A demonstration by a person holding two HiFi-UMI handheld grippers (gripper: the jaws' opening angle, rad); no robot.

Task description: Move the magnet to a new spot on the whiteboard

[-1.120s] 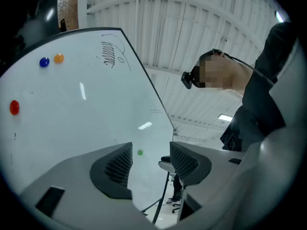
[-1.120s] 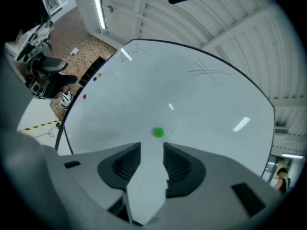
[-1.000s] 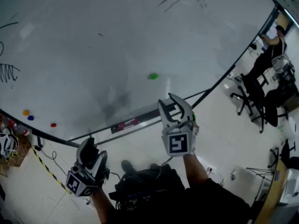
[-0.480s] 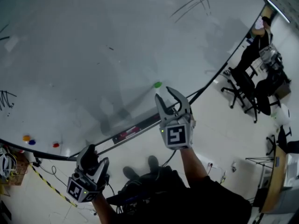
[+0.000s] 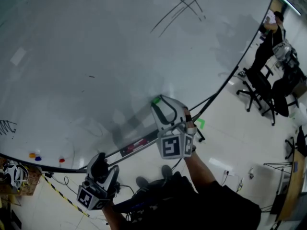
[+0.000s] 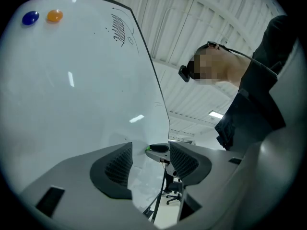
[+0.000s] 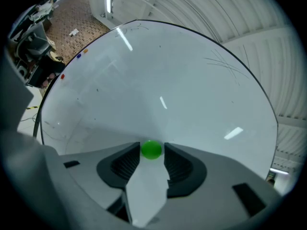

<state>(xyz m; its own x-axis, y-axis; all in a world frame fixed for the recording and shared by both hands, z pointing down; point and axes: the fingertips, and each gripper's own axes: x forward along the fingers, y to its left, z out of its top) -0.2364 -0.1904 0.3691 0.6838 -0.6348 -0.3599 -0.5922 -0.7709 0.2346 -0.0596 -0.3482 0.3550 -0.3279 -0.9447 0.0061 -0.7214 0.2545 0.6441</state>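
A small green magnet (image 5: 156, 100) sticks to the whiteboard (image 5: 96, 56) near its lower edge. My right gripper (image 5: 161, 101) reaches level at the board. Its jaws have just been opening, and the green magnet (image 7: 151, 149) now sits between the fingertips with a thin gap on each side. The right gripper (image 7: 151, 158) is open. My left gripper (image 5: 99, 169) hangs low at the left, away from the board. Seen from the left gripper (image 6: 148, 166), its jaws stand apart with nothing between them.
Orange (image 5: 31, 155), blue (image 5: 38, 158) and red (image 5: 62, 160) magnets sit at the board's lower left. A marker tray (image 5: 134, 146) runs under the board's edge. Office chairs (image 5: 261, 87) and a seated person (image 5: 271, 37) are at the right.
My right gripper has moved up to the board, from below the green magnet to having its tips on either side of it. The left gripper shifted slightly.
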